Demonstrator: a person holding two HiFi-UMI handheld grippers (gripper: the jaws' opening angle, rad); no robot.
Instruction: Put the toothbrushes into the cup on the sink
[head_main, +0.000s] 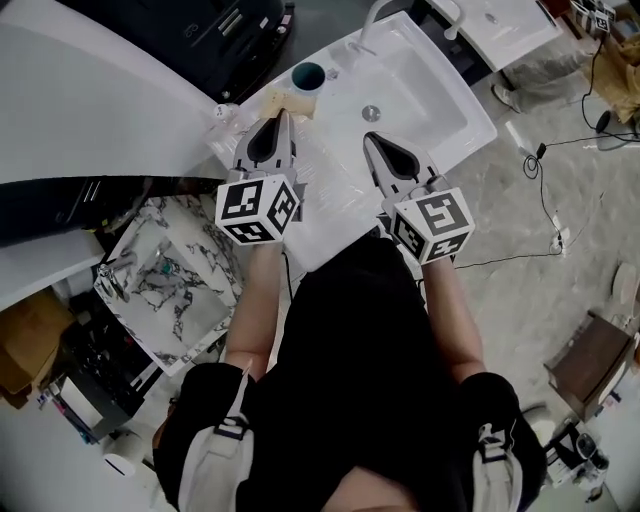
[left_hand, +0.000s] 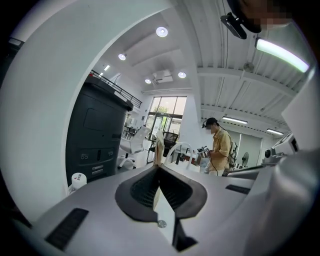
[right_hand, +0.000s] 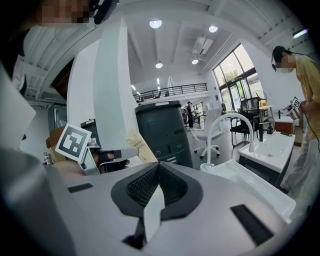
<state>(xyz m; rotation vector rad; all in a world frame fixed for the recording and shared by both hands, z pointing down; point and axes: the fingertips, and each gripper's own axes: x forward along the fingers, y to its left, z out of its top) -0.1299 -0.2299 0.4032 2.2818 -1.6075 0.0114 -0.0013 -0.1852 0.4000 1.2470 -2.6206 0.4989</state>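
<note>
L gripper (head_main: 280, 120) sits just left of & below the cup (head_main: 308, 75), jaws pinched together on a tan paper toothbrush pack (head_main: 293, 100). Its own view shows only a thin strip of the pack (left_hand: 159, 150) poking past the tips, so the grip is at one end, w/ most of the length free. The pack's free end lies right beside the cup's rim, not yet over the opening. The cup stands on the back-left corner of the sink (head_main: 478, 118), close to the edge, w/ the faucet (head_main: 372, 20) to its right. R gripper (head_main: 372, 138) hangs right of the cup over the basin, jaws closed on nothing, apart from everything. Risks, as I judge them: the end-held paper pack could pivot or slip in the jaws on tilting upright; a flat pack coming in at a slant may catch the rim & tip the cup, which prob. goes off the near sink edge; letting go early drops the pack beside the cup, not in it.
</note>
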